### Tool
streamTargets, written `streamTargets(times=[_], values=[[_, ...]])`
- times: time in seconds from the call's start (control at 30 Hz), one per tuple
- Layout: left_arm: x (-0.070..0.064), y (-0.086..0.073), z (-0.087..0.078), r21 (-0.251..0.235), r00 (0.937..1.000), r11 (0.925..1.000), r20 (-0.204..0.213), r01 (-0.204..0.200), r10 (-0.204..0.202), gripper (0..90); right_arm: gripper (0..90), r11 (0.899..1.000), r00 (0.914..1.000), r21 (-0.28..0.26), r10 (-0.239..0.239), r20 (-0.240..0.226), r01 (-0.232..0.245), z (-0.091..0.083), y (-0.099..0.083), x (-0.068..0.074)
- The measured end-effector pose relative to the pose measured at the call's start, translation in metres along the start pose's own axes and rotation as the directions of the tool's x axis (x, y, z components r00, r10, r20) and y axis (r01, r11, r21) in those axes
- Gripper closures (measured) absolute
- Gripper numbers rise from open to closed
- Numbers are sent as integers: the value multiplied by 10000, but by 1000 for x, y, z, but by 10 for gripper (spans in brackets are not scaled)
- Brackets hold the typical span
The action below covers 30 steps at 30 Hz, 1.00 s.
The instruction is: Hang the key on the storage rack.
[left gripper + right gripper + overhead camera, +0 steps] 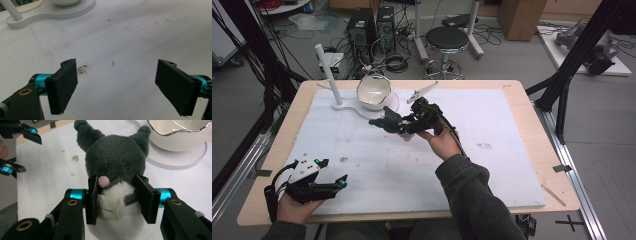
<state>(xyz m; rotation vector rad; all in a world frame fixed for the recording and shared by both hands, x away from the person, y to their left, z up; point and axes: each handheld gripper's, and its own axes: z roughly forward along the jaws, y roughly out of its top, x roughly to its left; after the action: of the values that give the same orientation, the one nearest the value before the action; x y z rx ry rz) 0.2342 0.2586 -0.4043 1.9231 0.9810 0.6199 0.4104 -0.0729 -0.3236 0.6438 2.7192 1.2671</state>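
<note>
1. While gripped at the body by the right gripper (117, 200), with jaws closed narrow on its white belly just under the pink tail, hangs grey plush toy (116, 157) over the middle of the white mat (492, 165), ears pointing toward the far edge.
2. Just beyond the toy, near the mat's far edge, sits a white bowl (373, 91) on a flat white stand (354, 106) with an upright post (327, 70) at its left end.
3. Probably bound for the bowl: judged best done by lifting the toy above the rim before moving forward, keeping the squeeze steady so the soft body cannot slip.
4. Worth centring over the bowl's opening before letting go, since the ears could catch the rim.
5. Rests left gripper (116, 82) near the mat's near-left corner, jaws spread wide, holding nothing, well apart from the toy.
</note>
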Motion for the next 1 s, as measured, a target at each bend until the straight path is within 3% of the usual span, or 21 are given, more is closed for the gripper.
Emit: streamTargets(times=[0.17,0.3,1.0], values=[[0,0,0,23,10000,10000,12,-66,66,185,563,9999,9999,101,111,-99,-110,1,6,0],[0,0,0,11,10000,10000,19,-12,12,185,563,9999,9998,-80,-146,-167,145,2,13,-1],[1,0,0,-31,10000,10000,24,9,-8,186,563,9986,9985,-402,-374,-400,358,10,48,-1]])
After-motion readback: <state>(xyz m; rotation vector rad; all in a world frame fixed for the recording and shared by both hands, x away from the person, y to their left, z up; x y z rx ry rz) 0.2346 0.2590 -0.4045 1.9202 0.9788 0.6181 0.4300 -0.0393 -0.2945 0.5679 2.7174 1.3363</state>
